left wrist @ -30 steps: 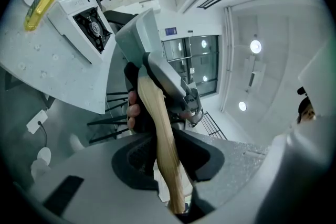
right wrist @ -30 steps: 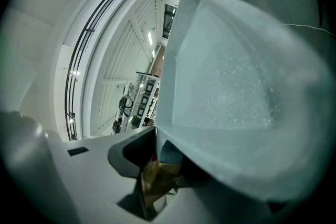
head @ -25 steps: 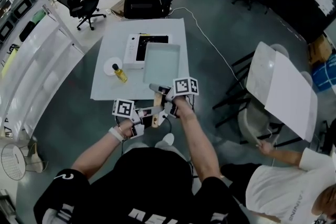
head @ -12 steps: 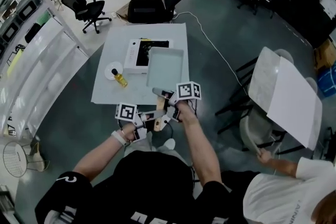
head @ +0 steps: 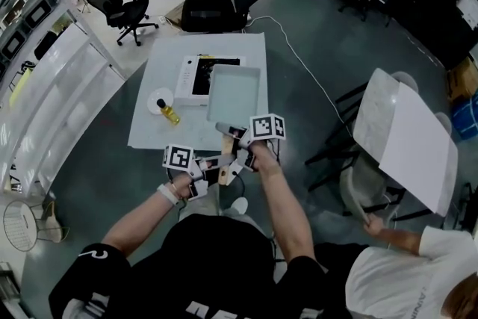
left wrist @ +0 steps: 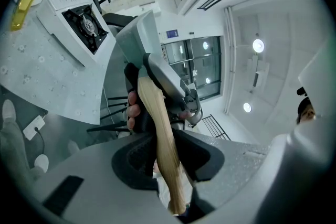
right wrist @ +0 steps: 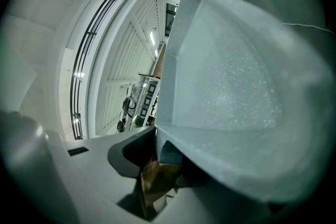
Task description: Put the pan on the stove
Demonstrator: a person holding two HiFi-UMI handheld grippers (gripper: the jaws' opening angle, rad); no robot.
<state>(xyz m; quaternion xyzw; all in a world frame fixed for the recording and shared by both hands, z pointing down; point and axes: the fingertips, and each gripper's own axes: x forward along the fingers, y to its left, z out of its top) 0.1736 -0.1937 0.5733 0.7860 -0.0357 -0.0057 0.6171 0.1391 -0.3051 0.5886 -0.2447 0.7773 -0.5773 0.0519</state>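
Note:
I hold a pale grey square pan (head: pixel 234 93) by its wooden handle (head: pixel 224 148), with both grippers. It hangs over the white table (head: pixel 149 127), its far edge overlapping the right side of the white single-burner stove (head: pixel 191 75). My left gripper (head: pixel 211 172) is shut on the near end of the handle (left wrist: pixel 157 134). My right gripper (head: pixel 234 144) is shut on it farther up, close to the pan. In the right gripper view the pan (right wrist: pixel 231 76) fills the picture and the handle (right wrist: pixel 156 178) shows between the jaws. In the left gripper view, the stove (left wrist: pixel 79 18) lies beyond the pan (left wrist: pixel 137 39).
A small bottle of yellow oil (head: pixel 169 109) stands on a white disc left of the pan. Black office chairs (head: pixel 216 7) stand beyond the table. A white board on chairs (head: pixel 403 138) and a seated person (head: pixel 403 273) are at the right. White shelving (head: pixel 60 78) runs along the left.
Both grippers and the pan have edged a little farther over the table towards the stove. The grip on the handle is unchanged.

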